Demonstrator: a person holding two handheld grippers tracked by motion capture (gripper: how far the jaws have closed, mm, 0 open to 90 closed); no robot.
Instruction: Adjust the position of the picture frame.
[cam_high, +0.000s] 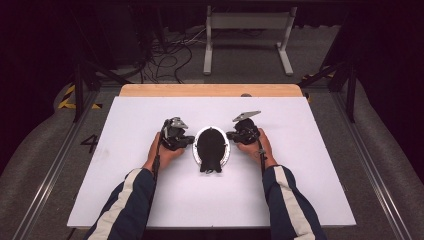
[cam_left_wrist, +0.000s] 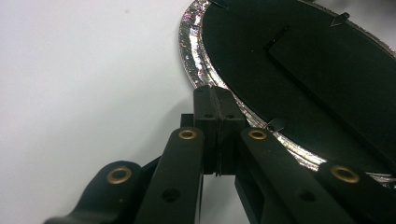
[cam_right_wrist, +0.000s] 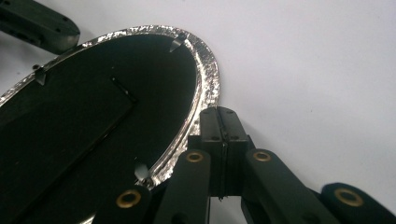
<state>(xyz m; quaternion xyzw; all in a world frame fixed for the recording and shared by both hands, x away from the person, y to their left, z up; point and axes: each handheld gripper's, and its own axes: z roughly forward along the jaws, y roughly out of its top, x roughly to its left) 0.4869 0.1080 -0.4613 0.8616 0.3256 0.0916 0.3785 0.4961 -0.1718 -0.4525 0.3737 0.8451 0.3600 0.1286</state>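
On a white table (cam_high: 150, 200) in a dark room, both clenched tools flank an oval frame (cam_high: 211, 147).

This looks like a lab or recording studio set up for test work. A white board on a pale wooden worktop (cam_high: 210, 90) stands on grey carpet (cam_high: 35, 150), ringed by black curtains. Loose black cables (cam_high: 165, 55) sprawl behind it near a grey metal stand (cam_high: 247, 22). Yellow-and-black hazard tape (cam_high: 67, 97) and metal floor rails (cam_high: 50, 170) mark the floor.
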